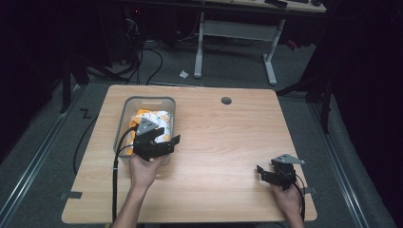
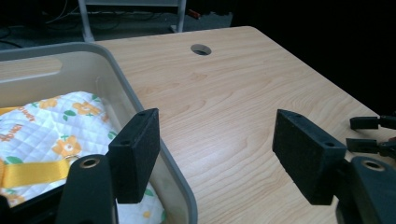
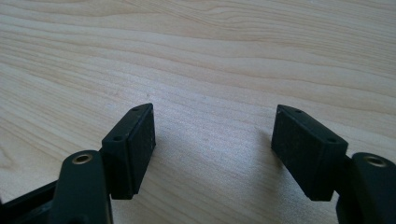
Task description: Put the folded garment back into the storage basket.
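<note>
A grey plastic bin (image 1: 120,119) stands on the left half of the wooden table (image 1: 223,137). Inside it lies a white quilted bag (image 1: 153,116) printed with orange flowers; its yellow strap (image 2: 32,171) runs across the near end. My left gripper (image 1: 167,135) hovers at the bin's near right corner, open. In the left gripper view the bin's rim (image 2: 122,80) passes just inside the left jaw, and nothing sits in the left gripper (image 2: 215,140). My right gripper (image 1: 267,167) rests low near the table's front right, open over bare wood (image 3: 215,135), holding nothing.
A round cable hole (image 1: 226,100) lies near the table's far edge. Beyond the table stand a white desk frame (image 1: 235,29) and loose cables on the floor. The wood between the bin and the right gripper is bare.
</note>
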Tool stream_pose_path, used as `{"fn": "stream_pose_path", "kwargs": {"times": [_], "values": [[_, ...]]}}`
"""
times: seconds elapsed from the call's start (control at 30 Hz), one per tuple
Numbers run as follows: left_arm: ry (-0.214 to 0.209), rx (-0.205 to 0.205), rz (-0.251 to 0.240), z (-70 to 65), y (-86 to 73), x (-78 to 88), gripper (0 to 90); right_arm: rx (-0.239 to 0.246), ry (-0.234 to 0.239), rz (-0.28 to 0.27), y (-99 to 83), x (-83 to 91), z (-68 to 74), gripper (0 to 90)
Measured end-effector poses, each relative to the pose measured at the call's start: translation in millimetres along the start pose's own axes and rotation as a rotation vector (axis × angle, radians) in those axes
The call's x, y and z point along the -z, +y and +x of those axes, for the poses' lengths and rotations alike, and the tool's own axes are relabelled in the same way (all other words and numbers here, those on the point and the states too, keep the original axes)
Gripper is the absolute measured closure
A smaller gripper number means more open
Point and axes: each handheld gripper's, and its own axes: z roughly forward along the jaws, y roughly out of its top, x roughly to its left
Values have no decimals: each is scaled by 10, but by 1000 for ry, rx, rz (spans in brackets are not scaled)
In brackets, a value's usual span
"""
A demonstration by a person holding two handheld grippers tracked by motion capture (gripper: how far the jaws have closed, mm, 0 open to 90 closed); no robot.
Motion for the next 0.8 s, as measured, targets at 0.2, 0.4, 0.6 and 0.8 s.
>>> {"fn": "stream_pose_path", "kwargs": {"times": [0.2,0.4,0.6,0.8], "values": [[-13,-4,0,-58,-21,-16,324,0,0,0,0,0,0,309],[-29,-7,7,-114,-47,-51,324,-1,0,0,0,0,1,309],[-44,-14,5,-174,-55,-73,324,0,0,0,-1,1,1,308],[-53,-21,14,-227,-67,-110,324,1,0,-1,-1,0,-1,308]]}}
